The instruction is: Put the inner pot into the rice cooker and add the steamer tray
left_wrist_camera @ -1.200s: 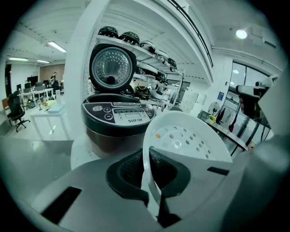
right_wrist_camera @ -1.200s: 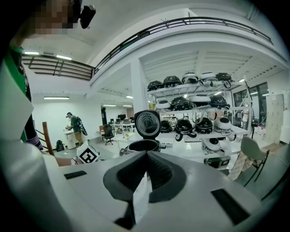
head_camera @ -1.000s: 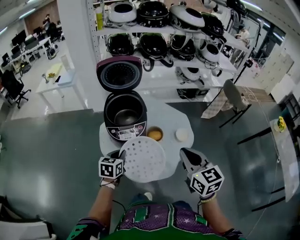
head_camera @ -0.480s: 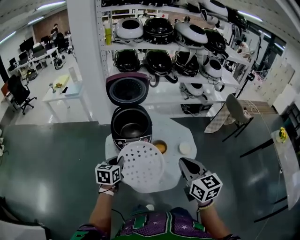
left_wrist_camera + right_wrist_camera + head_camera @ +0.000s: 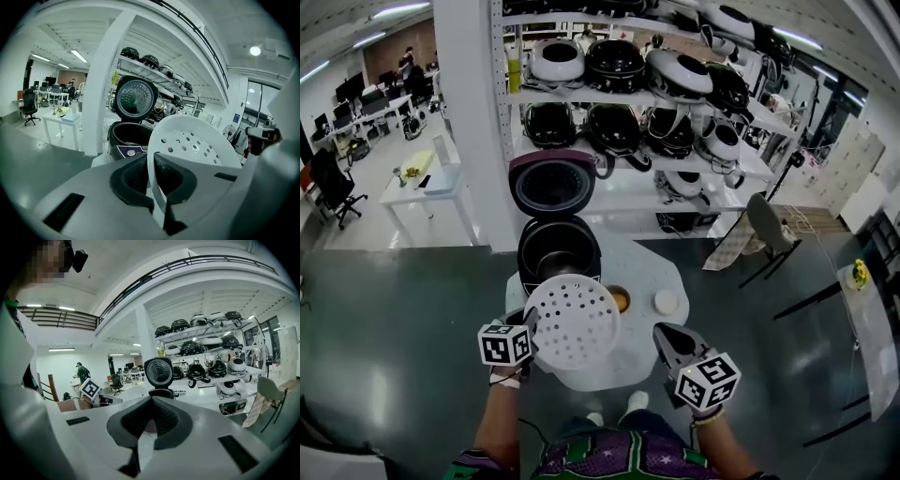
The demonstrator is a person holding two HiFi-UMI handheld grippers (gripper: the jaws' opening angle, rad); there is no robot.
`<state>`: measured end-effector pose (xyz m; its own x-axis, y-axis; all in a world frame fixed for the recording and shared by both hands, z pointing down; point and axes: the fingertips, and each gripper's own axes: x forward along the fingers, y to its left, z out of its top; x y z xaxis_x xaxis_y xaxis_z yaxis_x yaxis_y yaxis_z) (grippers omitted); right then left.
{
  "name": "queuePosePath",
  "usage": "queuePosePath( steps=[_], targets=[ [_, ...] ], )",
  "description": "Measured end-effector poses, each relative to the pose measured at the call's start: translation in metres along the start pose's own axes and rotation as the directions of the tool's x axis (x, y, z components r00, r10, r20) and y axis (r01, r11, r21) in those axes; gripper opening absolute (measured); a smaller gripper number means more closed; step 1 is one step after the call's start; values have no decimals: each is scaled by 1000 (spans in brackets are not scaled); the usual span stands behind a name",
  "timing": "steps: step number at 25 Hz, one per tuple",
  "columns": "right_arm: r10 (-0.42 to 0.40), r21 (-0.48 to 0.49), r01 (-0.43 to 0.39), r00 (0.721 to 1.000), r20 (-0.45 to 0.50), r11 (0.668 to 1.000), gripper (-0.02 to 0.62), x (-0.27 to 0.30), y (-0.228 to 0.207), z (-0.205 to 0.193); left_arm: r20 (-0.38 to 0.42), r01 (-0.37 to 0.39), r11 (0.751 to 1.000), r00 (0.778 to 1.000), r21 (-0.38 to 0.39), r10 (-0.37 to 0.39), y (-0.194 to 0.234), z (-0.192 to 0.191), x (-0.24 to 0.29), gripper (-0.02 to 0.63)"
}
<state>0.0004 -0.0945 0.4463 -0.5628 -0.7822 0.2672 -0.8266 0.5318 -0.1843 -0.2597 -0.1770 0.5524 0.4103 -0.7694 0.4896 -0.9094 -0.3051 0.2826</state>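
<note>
We note the left gripper [image 5: 528, 325] clamped on the rim of the steamer tray [image 5: 572, 321], now higher at frame centre than before, overlapping the front of the rice cooker [image 5: 560, 246]. Right gripper [image 5: 664, 332], lower right, stays closed and empty.

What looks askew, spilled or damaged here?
Nothing is spilled or damaged. The tray is tilted only because the left gripper holds it by the rim, in front of the open cooker.
</note>
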Motion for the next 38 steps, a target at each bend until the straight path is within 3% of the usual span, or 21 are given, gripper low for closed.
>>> queuePosePath(
  steps=[6, 15, 29, 38],
  targets=[
    [24, 5, -24, 1000, 2, 1000, 6, 12, -7, 6, -23, -14, 1000, 1000, -6, 14, 4, 13, 4, 29],
    [118, 6, -119, 992, 35, 993, 6, 49, -15, 31, 12, -110, 994, 994, -27, 110, 28, 60, 10, 29],
    [193, 1, -193, 979, 70, 981, 6, 105, -71, 68, 1, -196, 980, 981, -29, 196, 61, 121, 79, 29],
    [222, -3, -222, 973, 60, 975, 6, 146, -108, 85, -54, -241, 964, 970, -115, 237, 88, 129, 131, 28]
  ],
)
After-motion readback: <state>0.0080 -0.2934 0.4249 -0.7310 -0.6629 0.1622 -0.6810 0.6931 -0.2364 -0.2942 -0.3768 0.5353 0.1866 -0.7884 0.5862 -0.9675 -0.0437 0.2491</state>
